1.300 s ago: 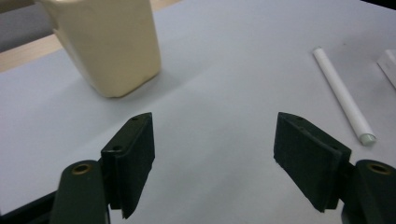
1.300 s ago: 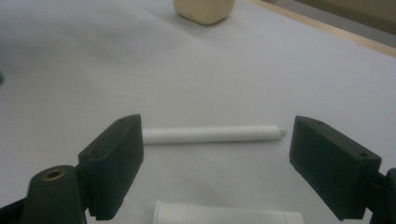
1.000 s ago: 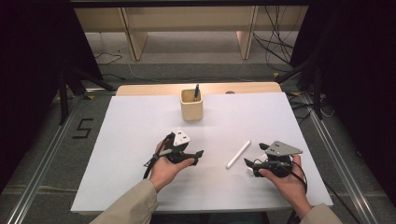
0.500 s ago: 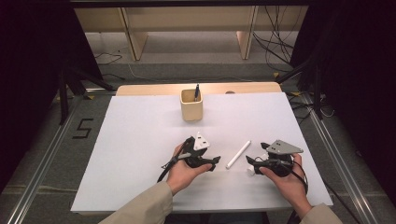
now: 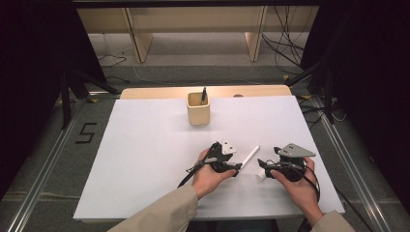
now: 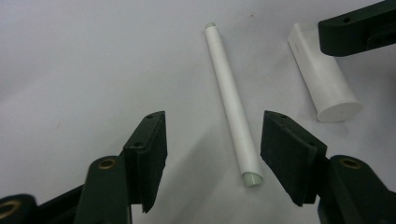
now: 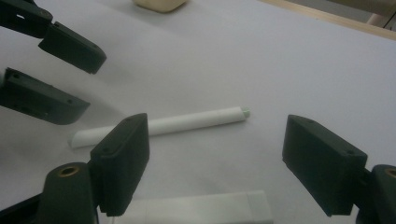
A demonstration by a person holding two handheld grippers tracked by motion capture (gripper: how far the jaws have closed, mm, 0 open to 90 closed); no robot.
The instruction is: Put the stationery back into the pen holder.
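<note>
A white pen body (image 5: 249, 156) lies slantwise on the white table sheet (image 5: 145, 145), with a short white cap (image 5: 261, 175) just to its right. My left gripper (image 5: 237, 166) points right at the pen. In the left gripper view the pen's near end (image 6: 233, 107) lies between the jaws, close to the right one and untouched; the jaws have just been closing and stand open (image 6: 215, 119). My right gripper (image 5: 263, 166) points left, open (image 7: 217, 120), with the cap (image 7: 201, 210) lying low between its jaws and the pen (image 7: 163, 125) beyond.
A pale wooden cup (image 5: 198, 108) with a dark pen (image 5: 203, 94) standing in it sits at the far middle of the sheet. The left half of the sheet is bare. Shelving and cables lie beyond the table's far edge.
My left hand has slid right across the sheet until its jaws straddle the pen's end, and the jaws have narrowed. The right hand has stayed where it was.
</note>
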